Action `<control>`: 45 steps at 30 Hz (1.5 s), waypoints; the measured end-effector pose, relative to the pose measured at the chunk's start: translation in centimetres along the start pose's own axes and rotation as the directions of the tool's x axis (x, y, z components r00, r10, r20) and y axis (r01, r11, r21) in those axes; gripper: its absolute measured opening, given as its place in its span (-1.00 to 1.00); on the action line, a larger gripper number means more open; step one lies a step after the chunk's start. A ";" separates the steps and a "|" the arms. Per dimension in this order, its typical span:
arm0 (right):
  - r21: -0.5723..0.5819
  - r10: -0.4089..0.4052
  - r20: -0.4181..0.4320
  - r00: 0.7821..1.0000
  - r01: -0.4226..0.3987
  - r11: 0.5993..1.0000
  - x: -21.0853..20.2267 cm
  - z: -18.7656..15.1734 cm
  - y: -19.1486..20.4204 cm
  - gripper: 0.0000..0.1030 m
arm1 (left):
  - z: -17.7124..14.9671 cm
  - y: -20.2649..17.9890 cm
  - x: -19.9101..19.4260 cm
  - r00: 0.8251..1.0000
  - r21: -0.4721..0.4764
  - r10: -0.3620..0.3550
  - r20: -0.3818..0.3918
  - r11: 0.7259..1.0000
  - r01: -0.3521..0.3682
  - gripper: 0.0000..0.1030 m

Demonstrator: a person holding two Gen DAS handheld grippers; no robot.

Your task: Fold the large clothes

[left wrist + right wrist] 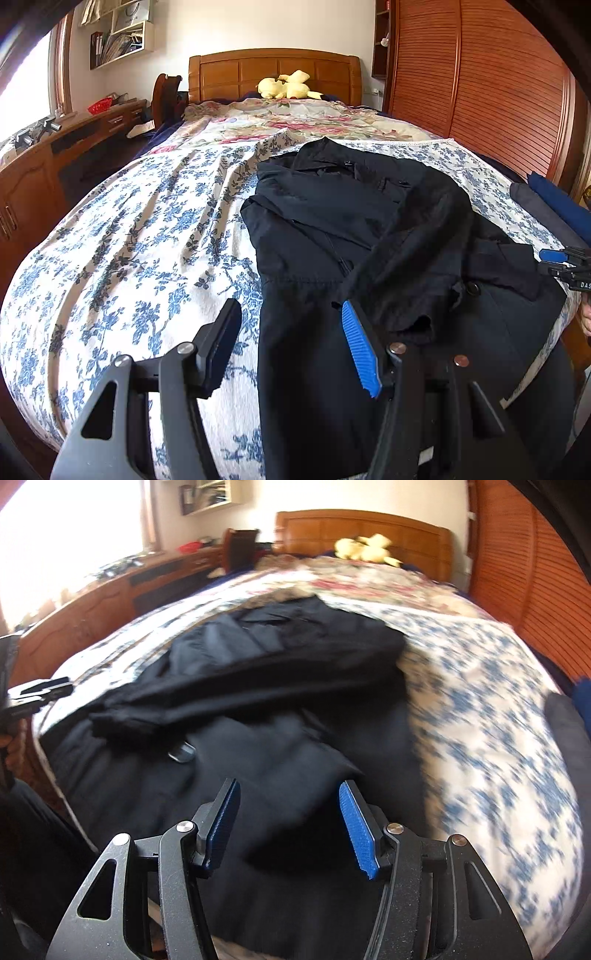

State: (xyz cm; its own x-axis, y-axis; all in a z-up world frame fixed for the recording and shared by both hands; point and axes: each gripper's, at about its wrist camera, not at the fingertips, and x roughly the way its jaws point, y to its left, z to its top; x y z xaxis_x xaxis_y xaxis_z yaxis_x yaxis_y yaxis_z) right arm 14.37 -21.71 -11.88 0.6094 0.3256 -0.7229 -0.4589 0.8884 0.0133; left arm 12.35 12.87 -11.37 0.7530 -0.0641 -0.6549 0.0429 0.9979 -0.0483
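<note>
Bedroom, white walls. Wooden headboard (275,74) at the far end, louvred wooden wardrobe doors (476,85) along the right. Low wooden dresser (55,155) on the left beneath a bright, blown-out window (26,74). Wall shelf (118,33) crammed with papers.

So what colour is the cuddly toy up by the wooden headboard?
Pale yellow. The soft plush toy shows best in the left wrist view.

Open hand-held gripper (290,825) above black jacket (258,686) (blurred).
</note>
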 end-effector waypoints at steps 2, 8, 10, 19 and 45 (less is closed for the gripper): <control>0.031 -0.023 -0.015 1.000 0.024 0.999 -0.3 -1.1 -1.7 0.11 | -0.3 -0.3 -0.5 1.000 0.003 0.002 -0.003 1.000 -0.002 0.08; 0.076 -0.078 -0.055 0.995 0.082 0.994 -0.7 -3.2 -4.7 0.11 | -1.4 -1.5 -1.9 1.000 0.022 -0.014 -0.009 1.000 0.015 0.08; 0.081 -0.088 -0.068 0.994 0.093 0.992 -0.7 -3.7 -5.2 0.11 | -2.0 -1.7 -1.9 1.000 0.026 -0.012 -0.025 1.000 0.013 0.08; 0.112 -0.063 -0.104 0.993 0.075 0.991 -0.4 -5.3 -6.1 0.12 | -3.8 -0.3 -0.7 0.996 0.005 0.008 -0.083 1.000 -0.008 0.08; 0.104 0.002 -0.082 0.997 0.006 0.995 -1.2 -6.0 -3.5 0.12 | -7.5 0.4 -1.2 0.993 -0.037 -0.027 -0.114 0.999 0.023 -0.30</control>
State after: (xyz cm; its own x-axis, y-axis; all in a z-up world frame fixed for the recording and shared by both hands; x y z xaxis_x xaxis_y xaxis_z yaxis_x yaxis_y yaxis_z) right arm 11.31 -27.13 -15.22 0.5529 0.2998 -0.7774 -0.3851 0.9193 0.0806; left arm 6.60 13.31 -16.27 0.6719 -0.0915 -0.7349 0.0358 0.9952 -0.0912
